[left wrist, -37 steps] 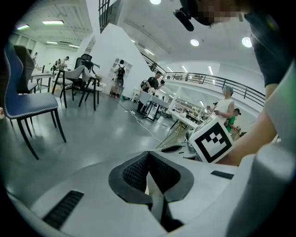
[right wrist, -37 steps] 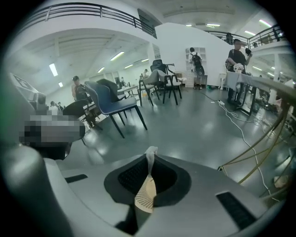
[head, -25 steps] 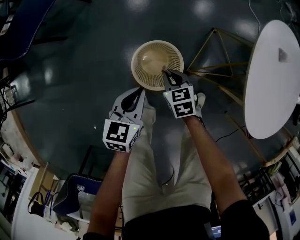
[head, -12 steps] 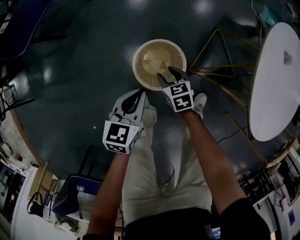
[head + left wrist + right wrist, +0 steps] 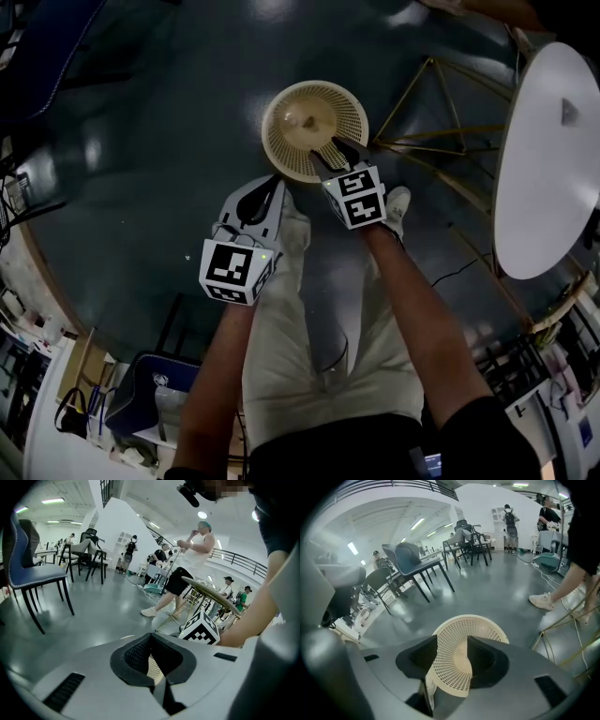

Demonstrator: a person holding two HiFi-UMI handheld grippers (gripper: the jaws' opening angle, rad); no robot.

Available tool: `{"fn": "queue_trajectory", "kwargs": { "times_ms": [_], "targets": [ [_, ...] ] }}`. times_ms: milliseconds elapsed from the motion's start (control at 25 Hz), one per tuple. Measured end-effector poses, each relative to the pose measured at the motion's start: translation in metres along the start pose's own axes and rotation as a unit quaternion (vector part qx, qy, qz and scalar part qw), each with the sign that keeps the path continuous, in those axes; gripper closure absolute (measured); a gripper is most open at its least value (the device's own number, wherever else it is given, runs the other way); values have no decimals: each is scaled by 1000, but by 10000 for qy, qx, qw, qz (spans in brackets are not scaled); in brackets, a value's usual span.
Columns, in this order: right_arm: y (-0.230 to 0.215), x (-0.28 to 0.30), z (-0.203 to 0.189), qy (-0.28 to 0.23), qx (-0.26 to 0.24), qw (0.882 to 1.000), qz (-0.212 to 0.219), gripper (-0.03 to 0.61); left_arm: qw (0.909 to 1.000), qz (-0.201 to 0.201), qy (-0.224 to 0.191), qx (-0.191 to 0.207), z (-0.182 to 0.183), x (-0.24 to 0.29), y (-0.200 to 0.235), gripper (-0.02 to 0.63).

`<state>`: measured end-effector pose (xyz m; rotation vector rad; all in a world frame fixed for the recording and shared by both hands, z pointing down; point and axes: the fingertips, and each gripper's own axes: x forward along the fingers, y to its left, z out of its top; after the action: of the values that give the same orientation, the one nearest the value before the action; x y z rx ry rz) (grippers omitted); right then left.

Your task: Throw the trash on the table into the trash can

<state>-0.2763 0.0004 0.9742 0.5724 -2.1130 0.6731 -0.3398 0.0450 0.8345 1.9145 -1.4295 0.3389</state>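
Note:
The trash can (image 5: 314, 131), a cream perforated basket, stands on the dark floor in front of my feet. My right gripper (image 5: 328, 148) hangs over its near rim. Its jaws have just been opening and now stand apart, with the basket (image 5: 464, 658) showing through the gap. A pale scrap (image 5: 427, 690) shows low beside the left jaw; whether it touches I cannot tell. My left gripper (image 5: 275, 184) stays shut and empty, short of the can on its left. In the left gripper view (image 5: 151, 641) only a sliver of mesh shows between its pads. A small grey piece (image 5: 566, 112) lies on the white round table (image 5: 544, 187).
The table's brass legs (image 5: 422, 103) spread just right of the can. My own legs and a white shoe (image 5: 398, 202) are below the grippers. A blue chair (image 5: 33, 569) and a standing person (image 5: 187, 569) are across the floor. A blue bag (image 5: 150, 384) sits behind me.
The right gripper's jaws went from shut to wide apart over the basket, and the gripper sank a little toward it. The left gripper kept its place.

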Motion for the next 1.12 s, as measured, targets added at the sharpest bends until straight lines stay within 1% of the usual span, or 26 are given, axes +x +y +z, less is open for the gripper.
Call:
{"fn": "queue_trajectory", "kwargs": {
  "times_ms": [160, 280, 400, 600, 720, 880, 1120],
  "targets": [
    [1, -17, 10, -44, -53, 10000, 33, 373, 10000, -58, -20, 48, 9, -2, -9, 598],
    [7, -34, 16, -64, -118, 9999, 71, 396, 9999, -65, -45, 88, 20, -8, -16, 598],
    [10, -53, 26, -98, -248, 9996, 52, 442, 9999, -19, -133, 68, 36, -16, -22, 598],
    [23, -98, 61, -287, -435, 9986, 50, 526, 9996, -15, -258, 150, 70, -35, -34, 598],
    [30, -124, 79, -406, -498, 9979, 92, 540, 9992, -14, -342, 206, 92, -46, -42, 598],
    [36, -159, 102, -601, -441, 9971, 147, 549, 9987, -53, -402, 296, 116, -59, -55, 598],
    [43, -213, 130, -835, -470, 9951, 222, 554, 9982, -176, -283, 504, 136, -71, -81, 598]
  ]
}}
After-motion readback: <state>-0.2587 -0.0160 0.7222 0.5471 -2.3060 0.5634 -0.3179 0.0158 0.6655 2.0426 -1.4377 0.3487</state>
